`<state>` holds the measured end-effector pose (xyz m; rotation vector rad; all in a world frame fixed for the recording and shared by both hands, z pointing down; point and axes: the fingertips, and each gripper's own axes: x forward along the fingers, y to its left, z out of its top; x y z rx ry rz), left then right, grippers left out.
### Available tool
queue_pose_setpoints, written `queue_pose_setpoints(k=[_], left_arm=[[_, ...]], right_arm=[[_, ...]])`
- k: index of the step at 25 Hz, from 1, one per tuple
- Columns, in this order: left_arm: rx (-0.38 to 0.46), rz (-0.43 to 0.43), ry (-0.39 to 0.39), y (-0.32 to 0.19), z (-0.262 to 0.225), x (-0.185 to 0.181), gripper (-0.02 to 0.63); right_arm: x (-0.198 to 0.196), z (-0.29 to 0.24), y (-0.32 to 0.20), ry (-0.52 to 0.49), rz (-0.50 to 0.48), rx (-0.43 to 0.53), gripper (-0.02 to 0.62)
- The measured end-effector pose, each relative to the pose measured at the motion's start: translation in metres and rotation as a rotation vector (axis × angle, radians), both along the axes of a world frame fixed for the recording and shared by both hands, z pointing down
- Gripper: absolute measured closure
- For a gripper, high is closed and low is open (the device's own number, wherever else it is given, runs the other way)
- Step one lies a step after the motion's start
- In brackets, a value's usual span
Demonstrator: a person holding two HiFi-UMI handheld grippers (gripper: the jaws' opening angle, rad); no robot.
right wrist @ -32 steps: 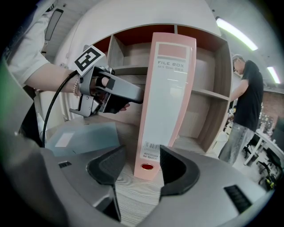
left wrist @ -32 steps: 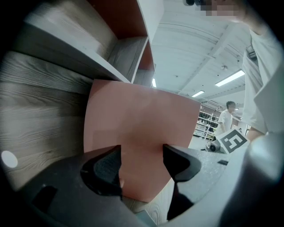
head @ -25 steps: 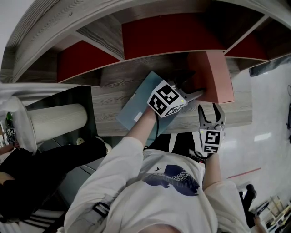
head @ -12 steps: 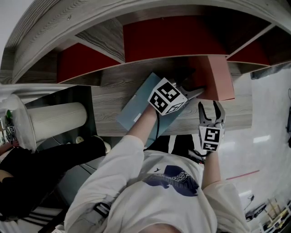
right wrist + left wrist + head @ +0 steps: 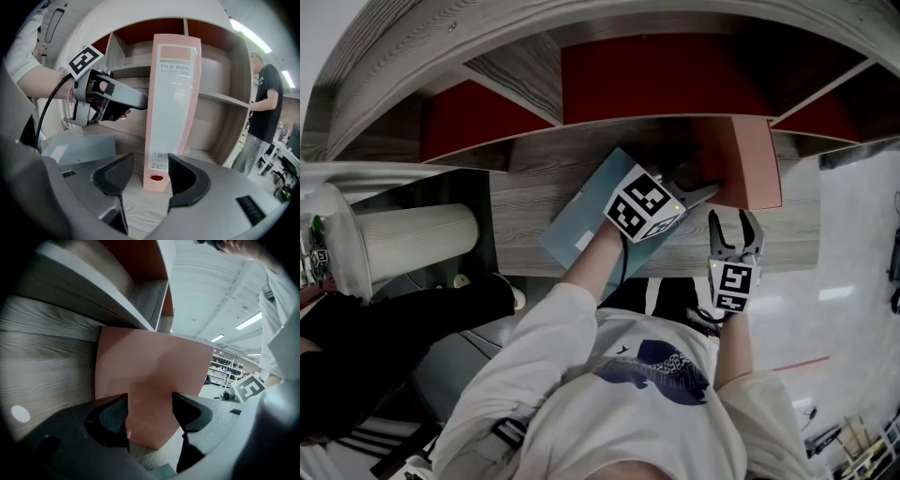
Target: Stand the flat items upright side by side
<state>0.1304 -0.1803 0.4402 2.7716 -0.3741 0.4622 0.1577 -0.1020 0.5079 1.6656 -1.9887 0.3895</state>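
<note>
Head view: pink box (image 5: 752, 159) already upright toward the right end of the shelf (image 5: 525, 202), near a divider (image 5: 240, 103) but not against it; grey box (image 5: 579, 223) still flat on the board to its left, partly under the left forearm. Left gripper (image 5: 701, 190) reaching across the grey box to the pink box's broad side, jaws apart, nothing pinched. From the left gripper view, only the pink face beyond the open tips; touching or just short of it, impossible to tell. Right gripper (image 5: 735, 223) held back at the shelf's front edge, jaws about half wide and empty, aimed at the pink spine with bare board between. Judged roughly half done: one item standing, one lying. Left to do, by the look of it: take the grey box by an edge, tip it up and set it just beside the pink one, spine forward. Room enough on the left for that. One risk: pink box unsupported on either side, so liable to lean or topple if nudged while the grey one comes up.
</note>
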Motion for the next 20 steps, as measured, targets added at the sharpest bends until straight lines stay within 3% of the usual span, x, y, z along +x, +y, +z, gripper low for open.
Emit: queue_pose_setpoints(k=[13,20], left_arm=[[-0.002,-0.041,-0.004,0.013,-0.003,-0.013,0.325],[-0.012,-0.003,0.006,0.023,-0.003,-0.006,0.325]], right_arm=[[-0.010,-0.002,0.000,0.008,0.012,-0.006,0.362],[-0.012,-0.002,0.000,0.012,0.026,-0.019,0.351]])
